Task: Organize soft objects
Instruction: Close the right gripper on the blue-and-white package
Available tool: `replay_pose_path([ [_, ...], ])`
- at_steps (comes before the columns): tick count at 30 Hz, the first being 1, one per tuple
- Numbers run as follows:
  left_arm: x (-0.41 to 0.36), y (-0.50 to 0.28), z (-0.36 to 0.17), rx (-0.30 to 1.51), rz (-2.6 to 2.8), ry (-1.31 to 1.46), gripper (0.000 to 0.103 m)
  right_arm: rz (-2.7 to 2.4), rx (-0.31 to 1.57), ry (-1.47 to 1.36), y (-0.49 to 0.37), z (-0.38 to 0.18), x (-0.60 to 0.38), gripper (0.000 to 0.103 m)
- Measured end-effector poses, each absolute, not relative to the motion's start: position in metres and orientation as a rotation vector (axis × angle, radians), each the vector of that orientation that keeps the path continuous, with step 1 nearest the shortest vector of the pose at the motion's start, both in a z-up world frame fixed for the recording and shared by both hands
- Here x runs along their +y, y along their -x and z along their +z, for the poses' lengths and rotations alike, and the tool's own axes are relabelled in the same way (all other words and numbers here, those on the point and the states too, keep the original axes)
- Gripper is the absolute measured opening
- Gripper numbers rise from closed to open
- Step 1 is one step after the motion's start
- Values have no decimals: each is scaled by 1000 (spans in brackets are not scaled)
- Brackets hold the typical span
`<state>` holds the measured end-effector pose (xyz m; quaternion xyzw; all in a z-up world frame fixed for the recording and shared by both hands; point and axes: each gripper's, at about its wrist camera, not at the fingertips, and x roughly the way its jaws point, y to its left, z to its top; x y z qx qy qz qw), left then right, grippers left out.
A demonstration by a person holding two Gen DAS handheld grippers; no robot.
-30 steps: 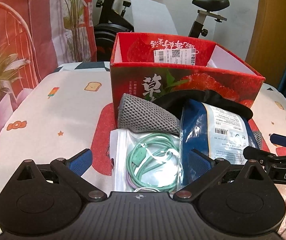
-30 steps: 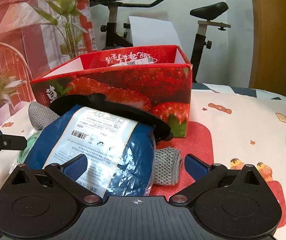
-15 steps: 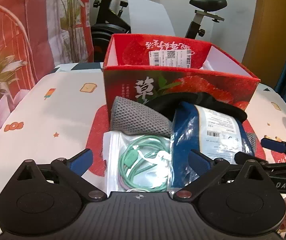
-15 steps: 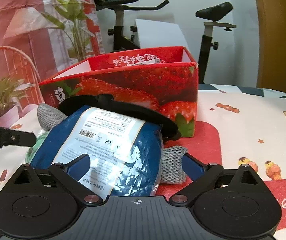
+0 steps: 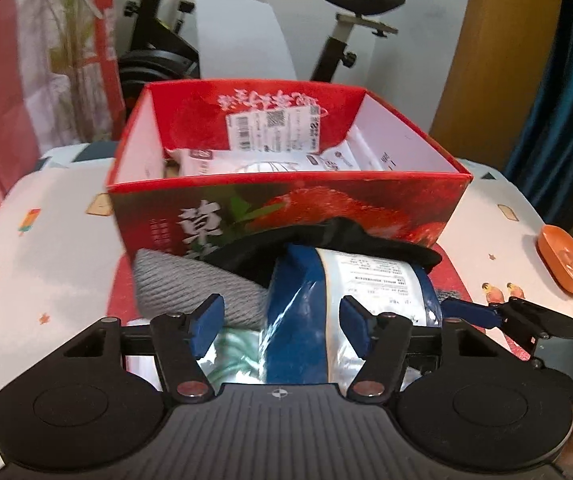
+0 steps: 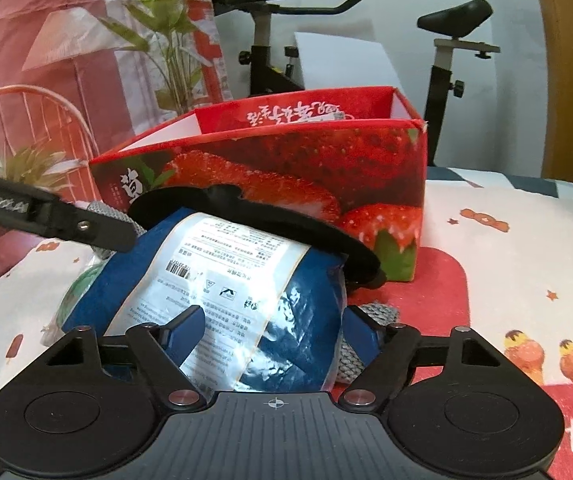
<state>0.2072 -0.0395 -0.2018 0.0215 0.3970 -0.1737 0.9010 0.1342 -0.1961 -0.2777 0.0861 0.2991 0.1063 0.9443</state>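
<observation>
Now both grippers have narrowed from wide open a second ago. The left gripper point(image 5: 282, 322) and the right gripper point(image 6: 274, 332) each have their blue pads around the blue plastic packet with the white printed label point(image 6: 226, 276) — whether either pad presses it yet cannot be told. The packet sits on the pile just in front of the red strawberry-printed cardboard box point(image 5: 286, 204) — apparently a two-handed lift into it is beginning.
</observation>
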Motion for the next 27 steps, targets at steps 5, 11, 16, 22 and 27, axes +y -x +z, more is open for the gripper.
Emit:
replay_pose_path([
  [5, -47, -230, -206, 851, -420, -97, 60, 242, 635, -174, -144, -280, -198, 75],
  [11, -46, -243, -219, 913, -468, -61, 57, 267, 663, -180, -155, -281, -201, 77],
  [16, -44, -250, -228, 930, -502, -42, 57, 285, 689, -195, -164, -282, -203, 73],
  [22, -41, -262, -239, 978, -546, -30, 63, 316, 736, -189, -173, -284, -205, 64],
  [27, -45, -255, -231, 955, -580, -74, 43, 322, 749, -209, -173, -279, -204, 51],
])
